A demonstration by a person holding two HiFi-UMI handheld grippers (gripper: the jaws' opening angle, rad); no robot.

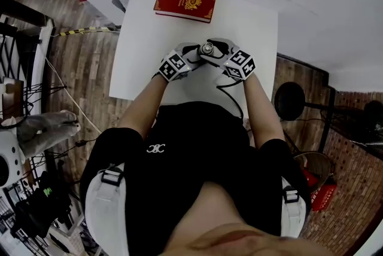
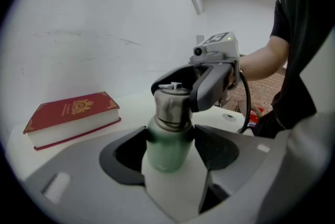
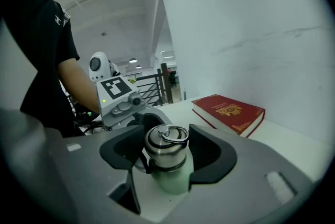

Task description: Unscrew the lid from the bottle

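Left gripper (image 2: 170,147) on bottle (image 2: 166,159) — right (image 3: 167,150) open

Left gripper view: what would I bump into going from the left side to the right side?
red book → bottle → person's arm

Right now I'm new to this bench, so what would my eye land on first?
A green bottle stands on the white table, left tongs clamped on its body, right tongs wide around its steel lid. A red book lies at the far edge.
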